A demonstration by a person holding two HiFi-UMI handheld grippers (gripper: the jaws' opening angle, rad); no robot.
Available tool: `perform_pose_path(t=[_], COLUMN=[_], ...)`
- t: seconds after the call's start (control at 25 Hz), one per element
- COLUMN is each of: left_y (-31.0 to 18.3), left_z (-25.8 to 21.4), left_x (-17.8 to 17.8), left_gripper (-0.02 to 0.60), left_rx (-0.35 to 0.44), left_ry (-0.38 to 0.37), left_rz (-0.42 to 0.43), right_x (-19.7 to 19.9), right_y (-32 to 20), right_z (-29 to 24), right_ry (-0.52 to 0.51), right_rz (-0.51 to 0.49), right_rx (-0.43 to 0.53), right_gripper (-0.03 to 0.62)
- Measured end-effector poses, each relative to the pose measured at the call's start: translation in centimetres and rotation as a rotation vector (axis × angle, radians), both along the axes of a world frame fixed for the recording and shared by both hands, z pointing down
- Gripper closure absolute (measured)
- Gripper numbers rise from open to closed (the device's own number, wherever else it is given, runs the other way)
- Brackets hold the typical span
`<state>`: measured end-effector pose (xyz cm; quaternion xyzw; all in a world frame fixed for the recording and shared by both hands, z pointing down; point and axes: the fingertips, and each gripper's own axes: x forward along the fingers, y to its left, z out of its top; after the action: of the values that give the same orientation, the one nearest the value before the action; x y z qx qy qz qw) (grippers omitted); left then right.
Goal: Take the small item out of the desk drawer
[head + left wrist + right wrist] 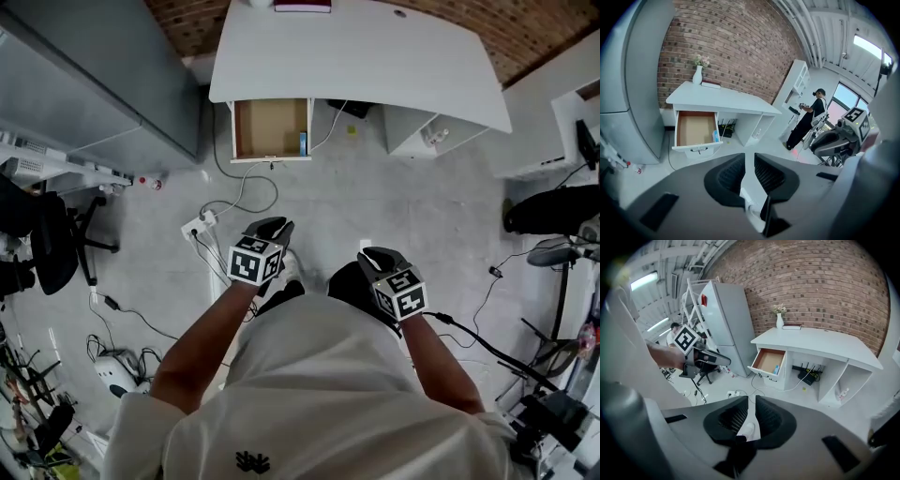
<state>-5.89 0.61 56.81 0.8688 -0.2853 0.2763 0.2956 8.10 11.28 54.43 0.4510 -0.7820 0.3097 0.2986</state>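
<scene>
Room: brick wall point(736, 47) at the back, pale grey floor point(403, 206) strewn with cables, and a white power strip point(200, 225) just ahead of your feet.
Counter: the white counter point(375, 56) stands against the brick wall, well ahead of you; a white vase point(697, 75) with flowers and a dark red book point(711, 85) sit at its back left corner.
Drawer: the drawer point(270, 128) under the counter's left end is pulled fully out, and its brown bottom is mostly bare.
Small item: the blue small item point(303, 142) stands inside the drawer, against its right wall near the front corner, with neither tool near it.
Left tool: you hold the left tool point(274, 225) out over the floor, pointed toward the drawer but well short of it. Its jaws stand a narrow gap apart; only floor shows between them, and they touch nothing.
Right tool: you hold the right tool point(380, 255) lower and nearer your body, beside the left one. Its jaws are also slightly apart and empty; your white shoe point(746, 430) shows through the gap.
Around you: a tall grey cabinet point(724, 326) stands left of the counter, and a person in dark clothes point(806, 122) stands far off to the right.
</scene>
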Motion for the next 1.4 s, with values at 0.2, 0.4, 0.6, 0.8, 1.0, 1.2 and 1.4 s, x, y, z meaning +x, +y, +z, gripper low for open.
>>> perform_pose_path(t=[0.2, 0.4, 0.6, 0.8, 1.0, 1.2, 1.4], left_y=[-6.3, -12.9, -18.8, -24.4, -29.1, -33.3, -35.1], left_z=[2.8, 5.6, 8.5, 13.0, 18.5, 24.2, 28.5], left_x=[1.8, 5.5, 9.4, 12.5, 13.4, 14.2, 14.4], left_gripper=[0.538, 0.537, 0.462, 0.454, 0.448, 0.425, 0.41], left_rx=[-0.024, -0.043, -0.092, -0.121, -0.152, -0.196, -0.229], left_ry=[-0.027, -0.079, -0.124, -0.174, -0.262, -0.35, -0.38], left_rz=[-0.074, -0.142, -0.231, -0.307, -0.369, -0.396, -0.398], right_x=[1.9, 6.4, 11.2, 16.6, 21.2, 25.5, 27.1], right_y=[-4.2, -9.8, -16.3, -20.9, -23.7, -26.9, -27.9], right_z=[-0.3, 1.4, 1.5, 3.9, 6.8, 9.7, 11.3], right_ry=[0.0, -0.019, -0.039, -0.047, -0.05, -0.038, -0.037], right_rz=[-0.024, -0.073, -0.149, -0.173, -0.182, -0.183, -0.179], right_rx=[-0.015, -0.054, -0.074, -0.11, -0.169, -0.224, -0.259], right_gripper=[0.523, 0.523, 0.523, 0.525, 0.525, 0.525, 0.525])
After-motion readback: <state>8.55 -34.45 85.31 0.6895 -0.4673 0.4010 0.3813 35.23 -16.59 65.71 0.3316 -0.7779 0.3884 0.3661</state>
